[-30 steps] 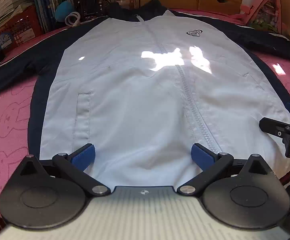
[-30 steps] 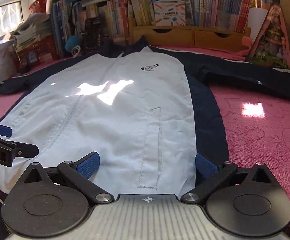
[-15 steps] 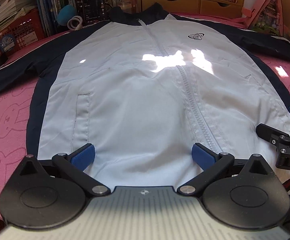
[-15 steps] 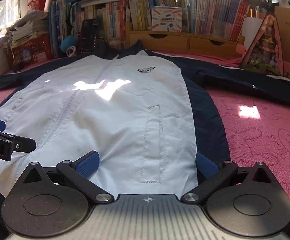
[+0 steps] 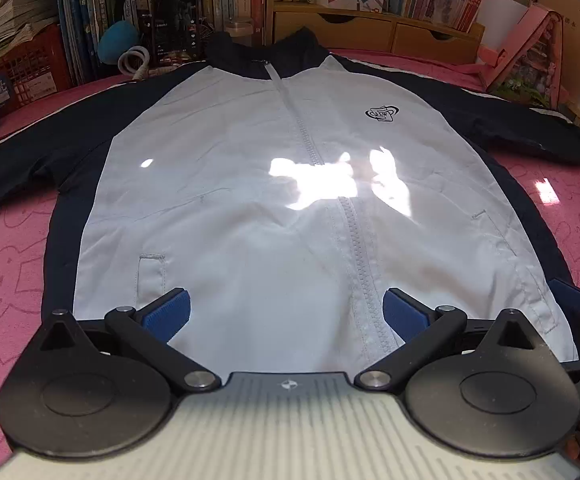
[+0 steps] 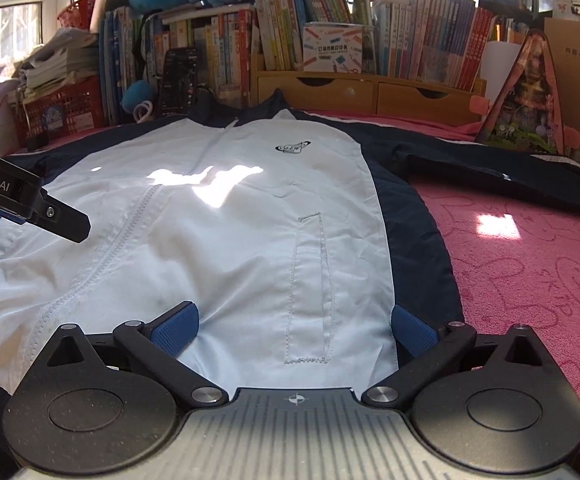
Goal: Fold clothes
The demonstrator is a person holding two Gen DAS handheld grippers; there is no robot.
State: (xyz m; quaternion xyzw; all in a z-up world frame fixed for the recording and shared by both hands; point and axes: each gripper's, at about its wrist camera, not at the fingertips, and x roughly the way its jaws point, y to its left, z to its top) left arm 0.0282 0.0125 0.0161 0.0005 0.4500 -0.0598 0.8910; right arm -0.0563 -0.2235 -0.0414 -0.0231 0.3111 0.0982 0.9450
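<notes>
A white zip jacket with navy sleeves and collar lies flat, front up, on the pink cloth, sleeves spread to both sides; it also shows in the right wrist view. My left gripper is open, its blue pads over the hem left of the zipper. My right gripper is open over the hem at the right pocket. Neither holds cloth. The left gripper's finger shows in the right wrist view.
The pink towel-covered table extends right of the jacket. Books, wooden drawers, a red basket and a pink house-shaped box line the back edge.
Both grippers have risen and drawn back a little from the hem, so more of the jacket and the shelf shows. Both stay open.
</notes>
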